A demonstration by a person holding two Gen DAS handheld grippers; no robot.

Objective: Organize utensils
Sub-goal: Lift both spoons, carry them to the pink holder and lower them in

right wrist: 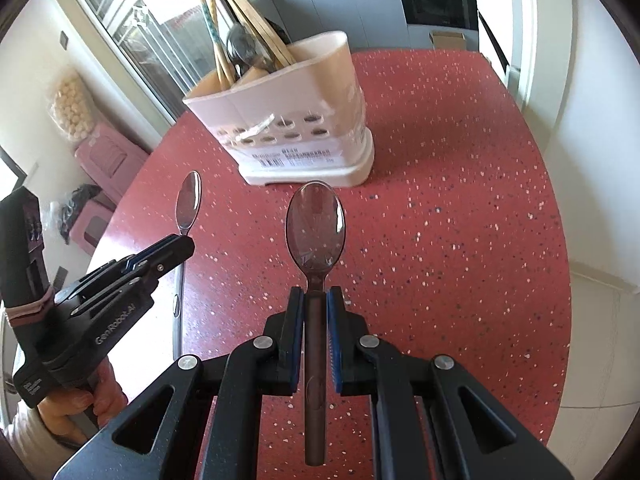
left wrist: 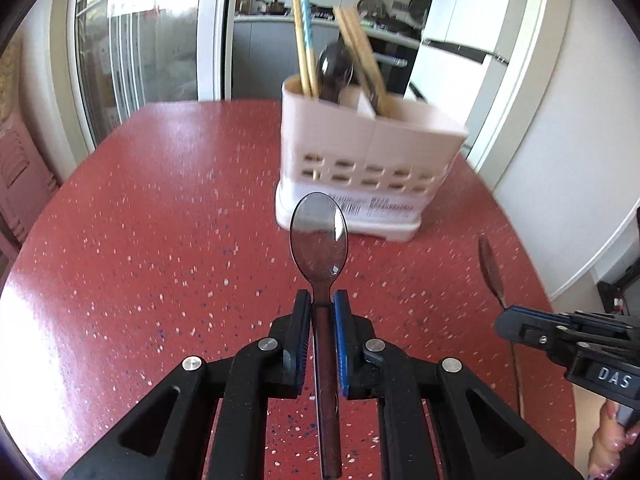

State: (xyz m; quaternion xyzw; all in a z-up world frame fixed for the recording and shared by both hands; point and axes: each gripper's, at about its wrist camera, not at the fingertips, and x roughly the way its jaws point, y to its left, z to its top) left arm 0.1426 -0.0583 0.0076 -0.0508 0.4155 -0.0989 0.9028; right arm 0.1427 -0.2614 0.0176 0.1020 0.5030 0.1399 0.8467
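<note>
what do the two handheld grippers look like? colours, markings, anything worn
Both are black plastic linkage frames with silver pivot bolts and blue ribbed pads. The left gripper carries white "GenRobot.AI" lettering on its side, and a dark sleeve with a pinkish striped cuff shows behind it. The right gripper shows white "DAS" lettering.

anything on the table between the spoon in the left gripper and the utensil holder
Nothing: in the left wrist view only bare red speckled tabletop shows between the spoon in the left gripper and the white utensil holder. The right wrist view agrees.

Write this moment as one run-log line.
left gripper: shut on spoon | right gripper: shut on second spoon | utensil caddy: ahead
</note>
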